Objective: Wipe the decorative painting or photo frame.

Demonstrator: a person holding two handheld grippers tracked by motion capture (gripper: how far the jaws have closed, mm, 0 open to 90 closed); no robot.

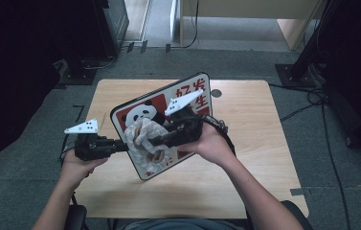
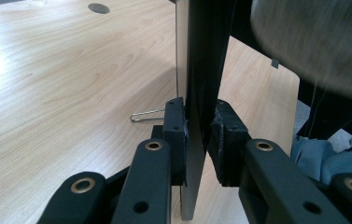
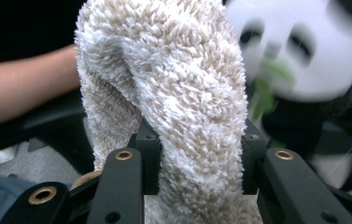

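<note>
Left tongs (image 1: 120,145) pinch the board (image 1: 193,90) edge, steadying it tilted, so right tongs (image 1: 155,140), pinching a cloth (image 1: 142,136), probably wipe it.

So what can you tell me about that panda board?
The panda board is a thin, flat, stiff-looking panel with rounded corners, a white edge, a red face, a panda picture and red characters. It is held up off the wooden table, tilted. The left gripper clamps its edge, seen edge-on in the left gripper view. A fluffy cloth in the right gripper lies against its face.
</note>
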